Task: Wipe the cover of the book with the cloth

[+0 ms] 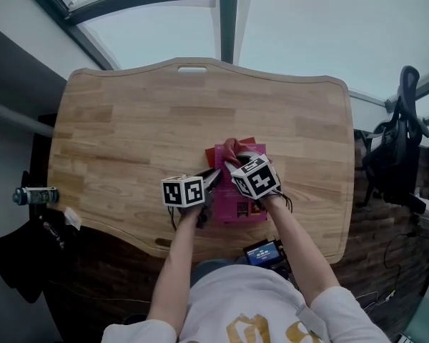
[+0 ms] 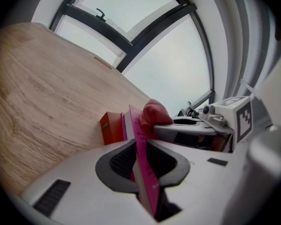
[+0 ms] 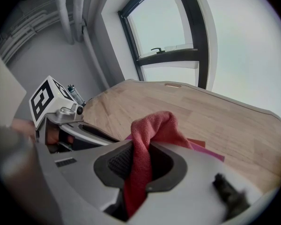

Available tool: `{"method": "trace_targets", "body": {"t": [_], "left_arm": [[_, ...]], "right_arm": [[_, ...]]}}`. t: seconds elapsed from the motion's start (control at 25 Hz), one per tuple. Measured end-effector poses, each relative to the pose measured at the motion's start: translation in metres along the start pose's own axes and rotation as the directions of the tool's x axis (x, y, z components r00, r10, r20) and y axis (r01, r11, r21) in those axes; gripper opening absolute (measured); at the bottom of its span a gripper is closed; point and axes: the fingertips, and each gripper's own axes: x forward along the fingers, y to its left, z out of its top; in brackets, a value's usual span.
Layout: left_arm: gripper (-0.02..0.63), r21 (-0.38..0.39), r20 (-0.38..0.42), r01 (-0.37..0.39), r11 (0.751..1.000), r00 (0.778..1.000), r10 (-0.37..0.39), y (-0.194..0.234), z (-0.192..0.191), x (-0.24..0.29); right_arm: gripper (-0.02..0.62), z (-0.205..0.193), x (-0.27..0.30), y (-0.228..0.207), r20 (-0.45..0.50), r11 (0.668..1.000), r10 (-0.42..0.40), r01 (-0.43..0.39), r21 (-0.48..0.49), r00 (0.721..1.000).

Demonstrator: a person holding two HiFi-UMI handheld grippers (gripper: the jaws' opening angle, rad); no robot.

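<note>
Head view: I am looking down at the thin magenta softcover book (image 1: 240,204), which is lying near the front edge of the pale wooden tabletop (image 1: 129,120) with both grippers meeting over it. The left gripper (image 1: 213,181) is sitting at the book's left edge. The right gripper (image 1: 234,157) is carrying the red terry cloth (image 1: 232,146) over the book's far end.

Left gripper view: the jaws are pinching the book's edge and bracing it, and a small orange-red box (image 2: 111,128) is standing just beyond it. I am worrying that this narrow bite is going to let the book pivot or the cover crease once the wiping starts dragging on it.

Right gripper view: the jaws are clamping a fold of the cloth, with a bunched wad poking out ahead. If that wad is flattening or sliding back, I am risking bare jaw tips scraping the cover.
</note>
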Motion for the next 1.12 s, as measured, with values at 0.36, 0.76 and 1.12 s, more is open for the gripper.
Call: {"method": "trace_targets", "body": {"t": [0.36, 0.76, 1.12], "left_arm": [[0.074, -0.006, 0.001, 0.0, 1.0, 1.0, 0.0, -0.001, -0.002, -0.001], [0.074, -0.017, 0.012, 0.005, 1.0, 1.0, -0.004, -0.001, 0.0, -0.002], [0.074, -0.019, 0.014, 0.011, 1.0, 1.0, -0.011, 0.001, 0.0, -0.001]], "right_arm": [[0.071, -0.007, -0.004, 0.005, -0.006, 1.0, -0.002, 0.002, 0.017, 1.0], [0.071, -0.013, -0.008, 0.01, -0.002, 1.0, 0.006, -0.006, 0.026, 1.0], [0.071, -0.02, -0.011, 0.014, -0.005, 1.0, 0.0, 0.0, 0.025, 1.0]]}}
